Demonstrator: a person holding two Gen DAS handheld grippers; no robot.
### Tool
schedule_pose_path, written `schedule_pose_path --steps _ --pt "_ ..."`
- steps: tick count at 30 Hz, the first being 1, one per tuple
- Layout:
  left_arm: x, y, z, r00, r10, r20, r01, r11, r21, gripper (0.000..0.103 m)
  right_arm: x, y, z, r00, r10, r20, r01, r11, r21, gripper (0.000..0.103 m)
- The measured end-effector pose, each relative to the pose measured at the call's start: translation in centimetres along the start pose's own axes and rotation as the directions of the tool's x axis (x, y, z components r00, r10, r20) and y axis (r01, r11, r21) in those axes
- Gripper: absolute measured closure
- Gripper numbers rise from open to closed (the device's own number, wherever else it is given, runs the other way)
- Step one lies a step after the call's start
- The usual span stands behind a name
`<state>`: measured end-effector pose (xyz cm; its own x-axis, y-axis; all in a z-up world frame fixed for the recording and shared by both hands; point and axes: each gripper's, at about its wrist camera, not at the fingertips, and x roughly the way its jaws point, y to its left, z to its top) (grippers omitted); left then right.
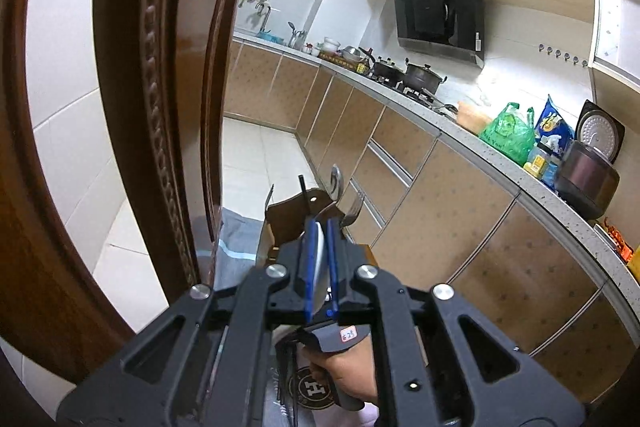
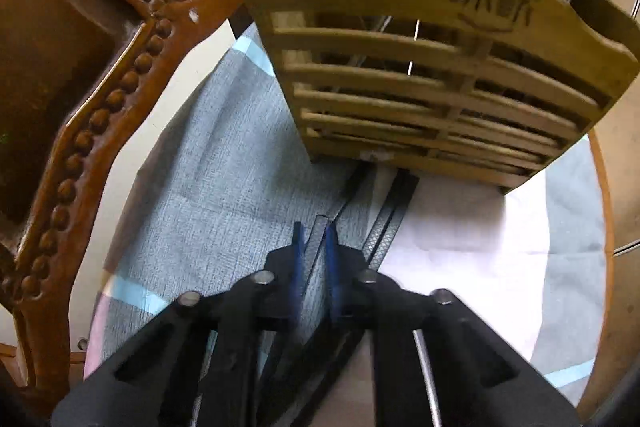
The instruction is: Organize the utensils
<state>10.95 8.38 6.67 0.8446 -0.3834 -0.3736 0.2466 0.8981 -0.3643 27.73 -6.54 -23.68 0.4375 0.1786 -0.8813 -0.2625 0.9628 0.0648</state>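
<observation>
Slatted wooden utensil holder (image 2: 424, 67) ahead of right gripper (image 2: 314, 231), fingers clamped on dark flat-handled utensil (image 2: 316, 239); left gripper (image 1: 320, 227) pinching pale flat utensil (image 1: 319, 259).

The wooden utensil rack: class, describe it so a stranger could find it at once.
Start at the round table under its blue-grey cloth. On the cloth stands the rack, just beyond the right tongs. It alone is pale slatted wood, with characters burned into its curved top board.

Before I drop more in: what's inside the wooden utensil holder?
Through the wooden utensil holder's slats, thin metal handles show; from the left wrist view a fork and spoon stick out above. Its bottom is hidden.
</observation>
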Motion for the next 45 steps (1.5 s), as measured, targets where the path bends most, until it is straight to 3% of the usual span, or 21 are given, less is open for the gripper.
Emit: schedule_pose_path --steps 5,8,13,22,25,28,31,33,35,38,40,45 --pt "0.3 -0.3 -0.3 1.000 0.004 -0.010 -0.004 1.000 0.000 0.097 -3.5 -1.6 -0.8 0.996 0.056 0.071 -0.058 0.998 0.024 0.093" --pt "0.6 -0.5 -0.3 1.000 0.003 -0.014 -0.003 1.000 -0.001 0.097 -8.2 -3.2 -1.9 0.980 0.116 0.165 -0.124 0.991 0.040 0.093" --pt "1.0 -0.9 -0.5 0.999 -0.003 -0.032 0.003 1.000 -0.003 0.097 -17.4 -6.0 -4.6 0.923 0.219 0.315 -0.240 0.970 0.029 0.094" --pt "0.7 -3.5 -0.9 0.999 -0.018 -0.029 0.018 1.000 0.003 0.097 -31.9 -6.5 -9.2 0.808 0.251 0.534 -0.249 0.965 -0.078 0.101" --pt "0.1 -4.5 -0.9 1.000 -0.020 -0.007 0.020 1.000 0.000 0.097 -34.7 -6.7 -9.8 0.790 0.211 0.575 -0.190 0.977 -0.098 0.101" --pt "-0.2 -5.5 -0.9 1.000 -0.022 0.004 0.022 1.000 0.011 0.097 -35.5 -7.4 -10.6 0.779 0.203 0.594 -0.186 0.978 -0.090 0.102" --pt "-0.1 -6.3 -1.2 1.000 -0.015 -0.005 0.015 0.999 0.030 0.097 -33.7 -7.5 -11.0 0.802 0.156 0.577 -0.129 0.988 -0.087 0.102" --pt "0.1 -6.5 -1.3 1.000 -0.008 -0.012 0.008 0.999 0.035 0.097 -30.5 -7.5 -11.1 0.860 0.129 0.494 -0.082 0.990 -0.115 0.097" --pt "0.1 -6.5 -1.5 1.000 -0.003 -0.015 0.004 0.999 0.042 0.097 -27.5 -7.9 -12.0 0.888 0.073 0.453 -0.029 0.994 -0.104 0.075" --pt "0.0 -6.5 -1.6 1.000 -0.010 -0.014 0.011 0.999 0.048 0.097 -21.2 -8.4 -14.9 0.926 0.044 0.376 -0.018 0.997 -0.072 0.063" --pt "-0.2 -6.5 -1.6 1.000 -0.014 -0.010 0.014 0.998 0.055 0.097 -17.7 -8.3 -17.2 0.939 0.033 0.342 -0.017 0.999 -0.048 0.063" --pt "-0.2 -6.4 -1.5 0.999 -0.029 -0.014 0.029 0.998 0.053 0.097 -13.4 -6.3 -21.1 0.940 -0.019 0.340 0.039 0.998 -0.051 0.063"
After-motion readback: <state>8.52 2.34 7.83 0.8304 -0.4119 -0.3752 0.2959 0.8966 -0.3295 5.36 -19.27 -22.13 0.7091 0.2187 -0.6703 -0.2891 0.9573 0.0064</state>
